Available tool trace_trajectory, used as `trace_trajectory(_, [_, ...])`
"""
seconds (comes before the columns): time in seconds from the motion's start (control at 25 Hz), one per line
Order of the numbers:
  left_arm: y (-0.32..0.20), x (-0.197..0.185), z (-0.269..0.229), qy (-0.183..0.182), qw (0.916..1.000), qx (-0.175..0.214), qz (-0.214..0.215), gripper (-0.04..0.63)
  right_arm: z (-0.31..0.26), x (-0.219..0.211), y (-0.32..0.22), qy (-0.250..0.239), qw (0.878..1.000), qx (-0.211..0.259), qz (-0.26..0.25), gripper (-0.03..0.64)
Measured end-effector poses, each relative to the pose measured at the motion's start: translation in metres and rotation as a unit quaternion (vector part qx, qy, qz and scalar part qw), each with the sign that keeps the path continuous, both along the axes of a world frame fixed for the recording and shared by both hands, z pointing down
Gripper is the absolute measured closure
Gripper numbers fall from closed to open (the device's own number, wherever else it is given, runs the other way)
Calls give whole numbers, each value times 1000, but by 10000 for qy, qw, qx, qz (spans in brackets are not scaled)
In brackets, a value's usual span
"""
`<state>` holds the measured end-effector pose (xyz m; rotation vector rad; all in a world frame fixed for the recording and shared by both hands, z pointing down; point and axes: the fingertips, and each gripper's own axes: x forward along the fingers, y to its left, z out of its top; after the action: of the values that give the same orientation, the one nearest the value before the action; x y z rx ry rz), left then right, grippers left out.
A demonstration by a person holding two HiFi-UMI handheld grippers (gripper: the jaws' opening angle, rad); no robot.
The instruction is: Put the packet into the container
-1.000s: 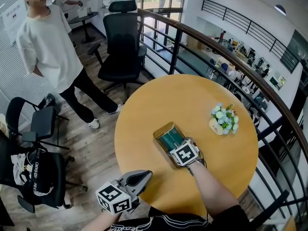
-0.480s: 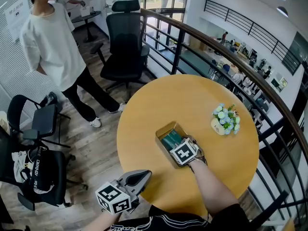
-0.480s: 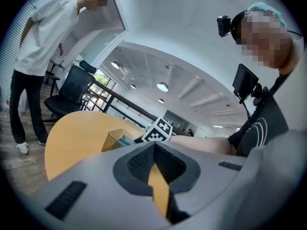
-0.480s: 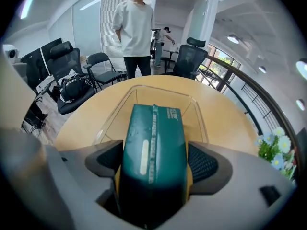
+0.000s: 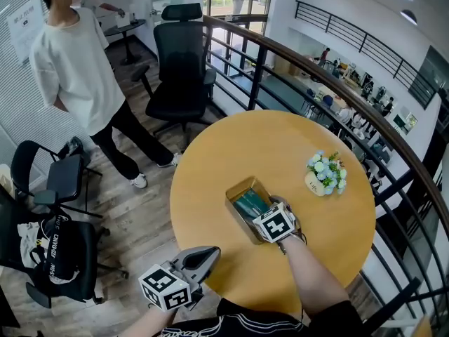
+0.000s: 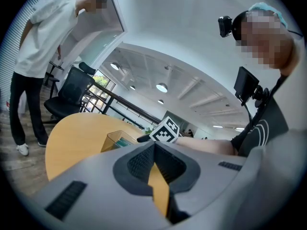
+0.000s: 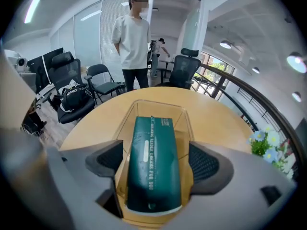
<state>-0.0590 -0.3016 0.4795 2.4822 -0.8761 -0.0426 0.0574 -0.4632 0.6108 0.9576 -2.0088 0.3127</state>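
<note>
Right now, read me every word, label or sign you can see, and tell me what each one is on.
"TENDER DREAMS FOR YOU": runs along the green packet, which lies in the container.
Small print at the packet's far end: too blurred to read.
White print on the black bag: too blurred to read surely.
Wall sheet: too small to read.
Print on the vase: too small to read.

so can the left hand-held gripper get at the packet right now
Probably not cleanly. The right hand-held gripper straddles the packet in the container, its forearm crossing the near side, and the left hand-held gripper sits at the table's near edge, jaws together.
</note>
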Motion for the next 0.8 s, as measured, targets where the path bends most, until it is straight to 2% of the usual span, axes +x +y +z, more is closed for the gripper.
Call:
trace_trajectory(0.16, [1,3,-4,-16,10000,46,54,589,-36,7,4,-398,9975,486,314,192])
trace_trajectory(0.32, [5,3,-13,-30,9998,164,114,589,-78,6,21,-957,9902,950,355,205])
trace_trajectory(0.6, [16,6,-41,-108,9983,476,327,589,-147,17,76,-1964,9626,1754,633,512])
trace_trajectory(0.76, [45,12,-55,-180,9964,664,503,589,-176,21,133,-2477,9451,2025,664,611])
trace_trajectory(0.8, [53,13,-58,-199,9958,702,550,589,-182,21,148,-2577,9414,2081,641,611])
